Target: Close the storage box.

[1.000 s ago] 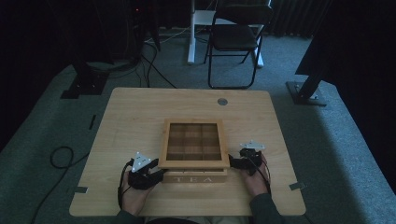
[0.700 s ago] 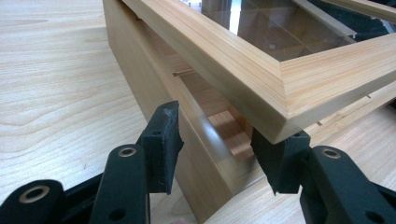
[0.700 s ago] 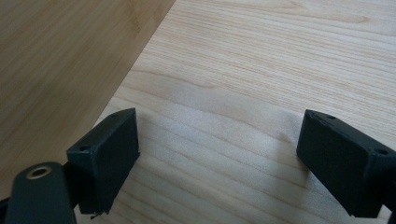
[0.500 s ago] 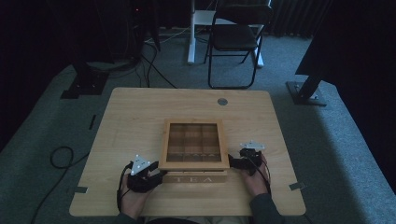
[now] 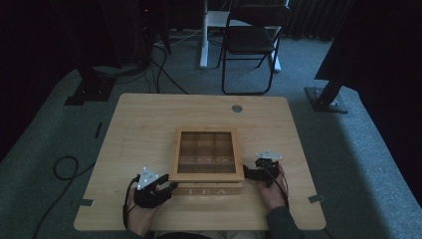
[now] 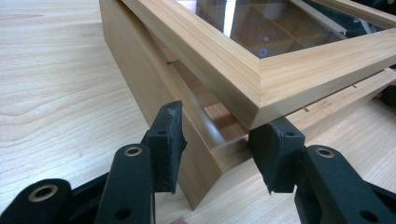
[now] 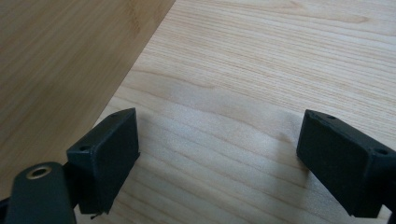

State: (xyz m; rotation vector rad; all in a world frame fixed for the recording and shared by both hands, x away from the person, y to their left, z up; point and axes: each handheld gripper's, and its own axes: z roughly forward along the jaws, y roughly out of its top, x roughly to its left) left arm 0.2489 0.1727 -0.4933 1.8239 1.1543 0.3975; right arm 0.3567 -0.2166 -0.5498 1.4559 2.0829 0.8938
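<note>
A wooden tea box (image 5: pixel 206 167) with a glass-paned lid (image 6: pixel 261 51) sits on the near half of the wooden table (image 5: pixel 144 124), its front face lettered TEA toward the person. The left gripper (image 6: pixel 217 149) is at the box's near left corner; its jaws have just been closing and now straddle that corner under the slightly raised lid, the pads (image 6: pixel 170 140) close to the wood but seemingly not yet pressing. The right gripper (image 7: pixel 217 158) rests by the box's right side with its jaws spread wide over bare table, pinching nothing.

The main risk is probably that a corner gives poor purchase: angled pads could slide off the mitred edge, letting the lid drop shut or skewing the box. With the right gripper not bracing it, a left-side push could rotate the box across the smooth tabletop.
</note>
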